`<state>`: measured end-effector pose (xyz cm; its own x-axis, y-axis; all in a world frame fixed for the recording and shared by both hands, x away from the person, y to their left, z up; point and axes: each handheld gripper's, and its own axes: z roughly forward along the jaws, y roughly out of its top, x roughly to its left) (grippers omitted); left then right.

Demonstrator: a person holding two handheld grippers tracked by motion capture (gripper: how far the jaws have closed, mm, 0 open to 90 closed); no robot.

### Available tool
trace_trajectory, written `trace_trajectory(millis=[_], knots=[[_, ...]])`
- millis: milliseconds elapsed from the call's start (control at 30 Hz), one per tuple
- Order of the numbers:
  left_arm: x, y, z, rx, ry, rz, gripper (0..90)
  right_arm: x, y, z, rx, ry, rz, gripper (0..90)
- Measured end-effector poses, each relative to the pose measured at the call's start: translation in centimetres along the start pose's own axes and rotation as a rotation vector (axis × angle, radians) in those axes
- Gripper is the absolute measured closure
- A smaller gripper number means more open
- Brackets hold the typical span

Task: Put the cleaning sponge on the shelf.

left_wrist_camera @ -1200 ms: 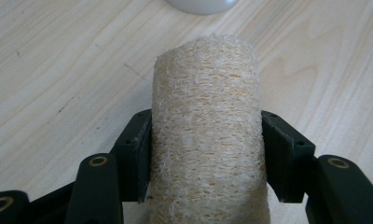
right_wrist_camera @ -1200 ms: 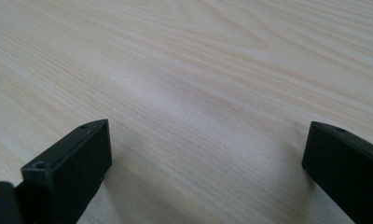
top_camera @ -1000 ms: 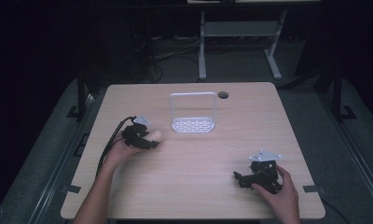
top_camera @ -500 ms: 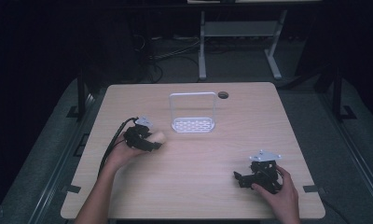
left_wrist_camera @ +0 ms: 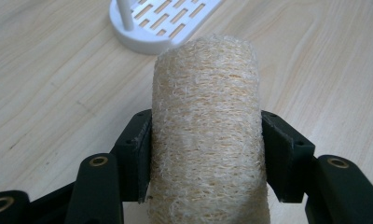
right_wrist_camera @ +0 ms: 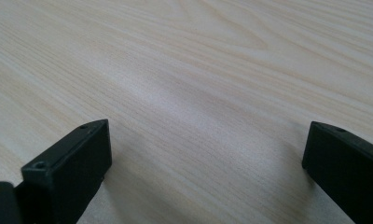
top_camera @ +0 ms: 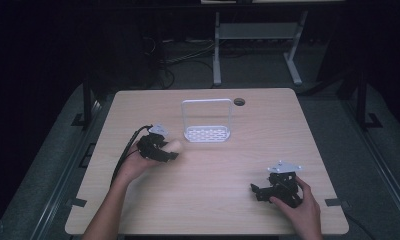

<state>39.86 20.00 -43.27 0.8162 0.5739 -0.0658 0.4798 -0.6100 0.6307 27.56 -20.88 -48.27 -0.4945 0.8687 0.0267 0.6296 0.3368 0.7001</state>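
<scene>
Left gripper view: your left gripper (left_wrist_camera: 205, 154) clamps pale beige, fibrous loofah roll (left_wrist_camera: 205, 140) upright between jaws. Right gripper (right_wrist_camera: 208, 154) jaws wide apart.

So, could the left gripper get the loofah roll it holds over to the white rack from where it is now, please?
Probably yes: the left gripper grips the loofah roll, and bare table lies between it and the white rack just ahead.

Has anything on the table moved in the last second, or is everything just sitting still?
Hardly anything has changed. The left tool stays clamped on the loofah roll, close to the white rack. The right tool still rests open on the table, holding nothing. The rack has not shifted.
</scene>
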Motion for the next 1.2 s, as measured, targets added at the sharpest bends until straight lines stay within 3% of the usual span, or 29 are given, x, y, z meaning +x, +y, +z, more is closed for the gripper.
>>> trace_trajectory(millis=[800,1200], knots=[[-2.4,4.0,1.8,-0.015,-0.029,0.07,41.4,0.0,0.0,0.0,0.001,0.005,-0.004,0.9],[-3.0,5.9,2.8,-0.036,-0.02,0.075,41.4,0.0,0.0,0.0,0.001,0.005,-0.004,0.9]])
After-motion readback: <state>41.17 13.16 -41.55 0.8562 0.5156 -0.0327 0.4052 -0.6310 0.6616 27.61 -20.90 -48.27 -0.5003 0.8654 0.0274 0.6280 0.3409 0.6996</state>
